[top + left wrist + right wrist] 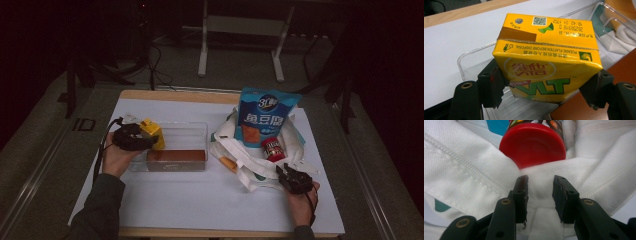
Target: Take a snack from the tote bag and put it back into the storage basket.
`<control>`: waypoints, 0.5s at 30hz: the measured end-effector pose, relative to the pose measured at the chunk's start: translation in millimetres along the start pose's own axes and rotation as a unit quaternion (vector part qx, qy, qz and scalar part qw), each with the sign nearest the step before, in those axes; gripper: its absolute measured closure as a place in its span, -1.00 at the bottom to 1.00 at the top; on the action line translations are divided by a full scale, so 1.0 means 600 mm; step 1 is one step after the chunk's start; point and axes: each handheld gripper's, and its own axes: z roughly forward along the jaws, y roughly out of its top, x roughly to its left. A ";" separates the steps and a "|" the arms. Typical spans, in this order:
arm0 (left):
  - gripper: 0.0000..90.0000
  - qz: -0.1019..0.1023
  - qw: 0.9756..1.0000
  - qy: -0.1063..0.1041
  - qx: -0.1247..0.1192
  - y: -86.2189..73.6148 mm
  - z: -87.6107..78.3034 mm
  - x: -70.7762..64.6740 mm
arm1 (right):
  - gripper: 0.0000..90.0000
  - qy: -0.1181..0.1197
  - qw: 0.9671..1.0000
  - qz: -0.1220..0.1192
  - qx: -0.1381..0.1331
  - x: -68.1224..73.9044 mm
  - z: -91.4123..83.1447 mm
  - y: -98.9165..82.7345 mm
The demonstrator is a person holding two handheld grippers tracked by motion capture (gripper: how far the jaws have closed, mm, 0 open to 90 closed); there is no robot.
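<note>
A white table [200, 200] is seen across the middle of the high view. Right of centre a white cloth bag [245, 167] is lying, with a blue snack pouch [265, 117] standing in it and a red-lidded jar [273, 149] just below the pouch. Left of centre a clear plastic box [185, 135] is placed, and a brown block [176, 156] is lying along its lower wall.

At the left edge of the box a yellow drink carton [152, 132] is clamped across its width by the left gripper [134, 139], above the box's open inside. At the lower right the right gripper [294, 181] is set against the bag. Its jaws are narrowed on a fold of the white cloth just below the red lid.
</note>
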 end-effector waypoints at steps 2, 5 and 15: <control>-0.36 0.002 1.000 0.005 0.004 -0.002 0.003 -0.001 | 0.44 -0.001 1.000 -0.001 0.000 0.000 0.000 0.000; -0.36 0.007 1.000 0.008 0.010 -0.005 0.008 -0.002 | 0.44 -0.001 1.000 -0.001 0.000 0.000 0.000 0.000; -0.37 0.017 0.999 0.012 0.026 -0.015 0.013 -0.003 | 0.44 -0.001 1.000 -0.001 0.000 0.001 0.000 0.000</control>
